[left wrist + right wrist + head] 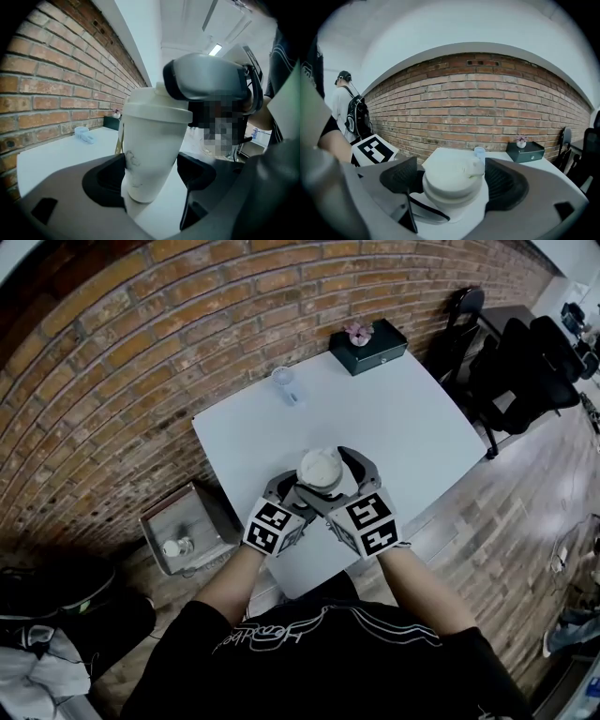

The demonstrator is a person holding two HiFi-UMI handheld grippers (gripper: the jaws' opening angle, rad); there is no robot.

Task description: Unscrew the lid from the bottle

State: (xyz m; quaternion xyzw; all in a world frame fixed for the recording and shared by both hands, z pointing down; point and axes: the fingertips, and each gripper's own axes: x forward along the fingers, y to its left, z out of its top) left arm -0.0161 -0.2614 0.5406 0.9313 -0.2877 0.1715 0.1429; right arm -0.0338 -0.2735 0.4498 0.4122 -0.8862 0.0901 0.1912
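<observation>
Brick wall (122,371), white table (403,418), wooden floor (525,512), black chairs (520,371).

My bottle (150,154) looks like smooth, matt off-white plastic with faint grey scuffs; its lid (450,169) has the same dull creamy finish. The pads (506,183) of my right tool (451,180) are dark, matt and finely ribbed, set in smooth grey plastic. The table (394,418) is pale and smooth; the wall (141,352) rough brick.
</observation>
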